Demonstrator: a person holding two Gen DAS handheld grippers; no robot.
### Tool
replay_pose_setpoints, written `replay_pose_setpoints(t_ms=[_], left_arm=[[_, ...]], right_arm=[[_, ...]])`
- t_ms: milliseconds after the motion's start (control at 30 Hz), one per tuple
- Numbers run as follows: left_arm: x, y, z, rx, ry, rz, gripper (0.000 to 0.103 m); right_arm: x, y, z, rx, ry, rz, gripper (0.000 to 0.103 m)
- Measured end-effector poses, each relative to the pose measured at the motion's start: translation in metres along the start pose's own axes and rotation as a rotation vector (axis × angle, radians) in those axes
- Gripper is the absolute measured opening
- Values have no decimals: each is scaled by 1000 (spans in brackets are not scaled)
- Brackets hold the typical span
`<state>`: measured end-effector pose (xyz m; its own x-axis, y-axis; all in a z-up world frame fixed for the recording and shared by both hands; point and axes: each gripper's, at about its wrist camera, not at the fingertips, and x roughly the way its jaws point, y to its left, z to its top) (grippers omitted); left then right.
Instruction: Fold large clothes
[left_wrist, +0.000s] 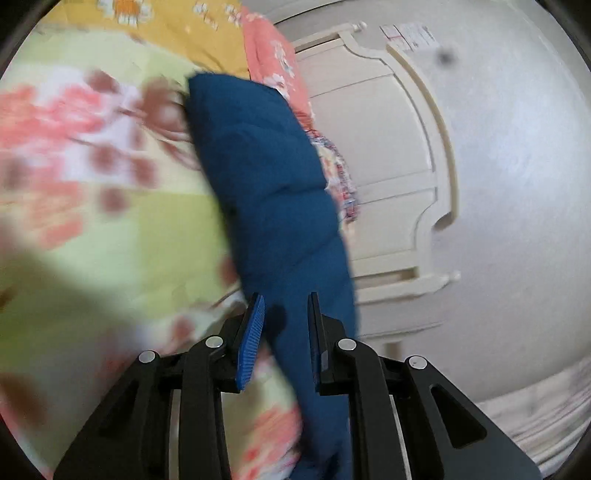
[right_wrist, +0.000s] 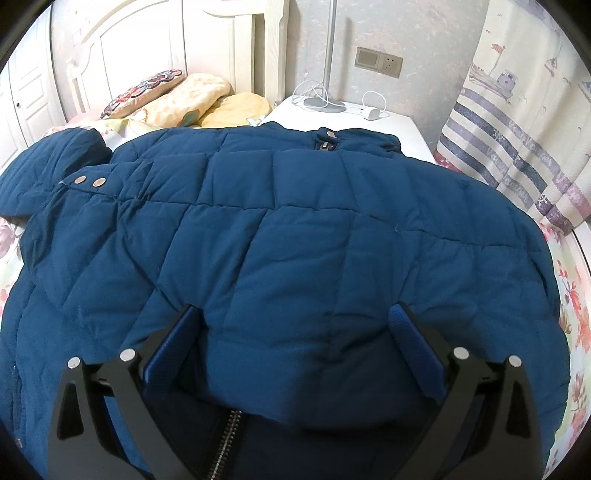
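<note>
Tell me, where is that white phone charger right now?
In the right wrist view, the white charger lies on the white nightstand beyond the blue puffer jacket's collar, right of the lamp base.

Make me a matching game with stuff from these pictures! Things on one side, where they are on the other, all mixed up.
Things:
1. puffy blue quilted jacket
2. white phone charger
3. embroidered round-patterned pillow
4. striped sailboat curtain

Places:
A. on the white bedside table
B. hanging at the right, past the bed
C. spread across the flowery bedsheet
D. by the white headboard

Pairs: 1-C, 2-A, 3-D, 4-B
</note>
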<state>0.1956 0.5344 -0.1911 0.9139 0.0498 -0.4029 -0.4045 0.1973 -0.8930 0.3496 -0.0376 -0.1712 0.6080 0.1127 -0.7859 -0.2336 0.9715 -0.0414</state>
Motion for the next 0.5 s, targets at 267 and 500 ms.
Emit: replay_pose_setpoints(t_ms=[267, 500], left_arm=[[39, -10, 21, 37, 50, 100, 10], [43, -14, 10, 107, -1, -48, 3]], right_arm=[[0, 0, 0, -1, -1, -2, 101], [0, 0, 0, -2, 0, -2, 101]])
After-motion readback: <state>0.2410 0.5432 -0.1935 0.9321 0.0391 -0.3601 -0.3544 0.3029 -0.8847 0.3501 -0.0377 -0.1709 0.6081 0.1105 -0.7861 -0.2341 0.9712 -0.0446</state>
